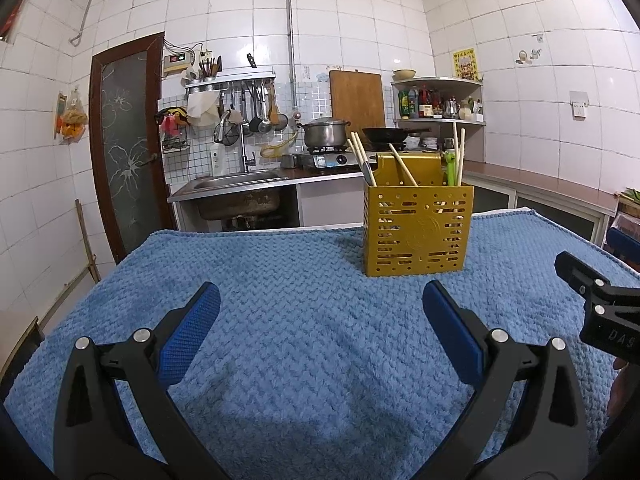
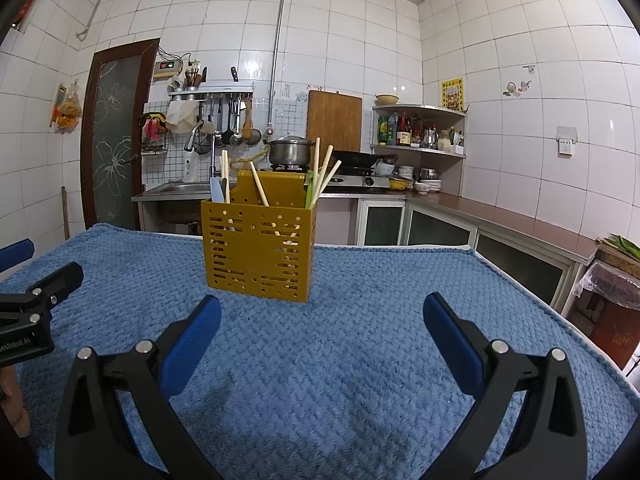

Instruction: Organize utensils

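Nubby blue towel bears a slotted golden holder; left tongs and right tongs gape wide, empty.

each camera sits low behind its own gripper's two fingers, looking forward and slightly down across the blue towel toward the kitchen's back wall. the left wrist view stands to the left, so the yellow utensil holder falls right of centre; the right wrist view stands to the right, with the holder left of centre and a little nearer. both share the holder, the towel, the sink, the stove and the corner shelf. each view catches the other gripper's side at its edge: the right gripper in the left view, the left gripper in the right view
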Available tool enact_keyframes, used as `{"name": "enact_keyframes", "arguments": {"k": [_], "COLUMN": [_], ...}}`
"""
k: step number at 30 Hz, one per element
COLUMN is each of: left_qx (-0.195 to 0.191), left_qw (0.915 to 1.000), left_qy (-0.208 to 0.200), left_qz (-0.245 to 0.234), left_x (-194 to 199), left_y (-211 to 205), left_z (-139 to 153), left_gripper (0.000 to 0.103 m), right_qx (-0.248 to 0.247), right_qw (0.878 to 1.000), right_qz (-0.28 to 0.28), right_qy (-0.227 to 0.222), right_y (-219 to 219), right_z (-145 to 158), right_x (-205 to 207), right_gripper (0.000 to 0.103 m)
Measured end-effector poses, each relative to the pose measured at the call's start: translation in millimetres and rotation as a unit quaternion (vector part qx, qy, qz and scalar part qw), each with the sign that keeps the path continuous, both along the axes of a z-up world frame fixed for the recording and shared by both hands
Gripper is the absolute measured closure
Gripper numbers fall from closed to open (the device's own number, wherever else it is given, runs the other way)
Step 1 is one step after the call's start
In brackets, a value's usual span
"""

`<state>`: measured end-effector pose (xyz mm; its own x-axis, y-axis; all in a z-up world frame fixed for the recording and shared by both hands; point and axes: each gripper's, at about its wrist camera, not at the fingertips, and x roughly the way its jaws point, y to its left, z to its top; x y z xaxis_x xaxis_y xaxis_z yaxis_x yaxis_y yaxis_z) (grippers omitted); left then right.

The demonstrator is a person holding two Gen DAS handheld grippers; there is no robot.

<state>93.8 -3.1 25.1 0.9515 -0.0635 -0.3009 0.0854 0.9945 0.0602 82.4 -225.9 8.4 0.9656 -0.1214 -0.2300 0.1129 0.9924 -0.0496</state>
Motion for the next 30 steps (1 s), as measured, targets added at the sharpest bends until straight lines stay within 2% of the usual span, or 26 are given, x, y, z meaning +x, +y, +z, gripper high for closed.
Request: {"name": "enact_keyframes", "arguments": {"k": [30], "left_qx": [0.002], "left_qw": [1.0], "left_qy": [0.001], "left_qz": [0.002], "left_x": [1.0], "left_y": [0.7], "left_z": [-1.1], "left_gripper": [0.005], "right_qx": [0.0], "right_qw": [1.0], "right_qz": [0.0], "right_qy": [0.0], "right_y": [-0.5], "right_z": [-1.0], "right_x": [0.4], "right_gripper": [0.004]}}
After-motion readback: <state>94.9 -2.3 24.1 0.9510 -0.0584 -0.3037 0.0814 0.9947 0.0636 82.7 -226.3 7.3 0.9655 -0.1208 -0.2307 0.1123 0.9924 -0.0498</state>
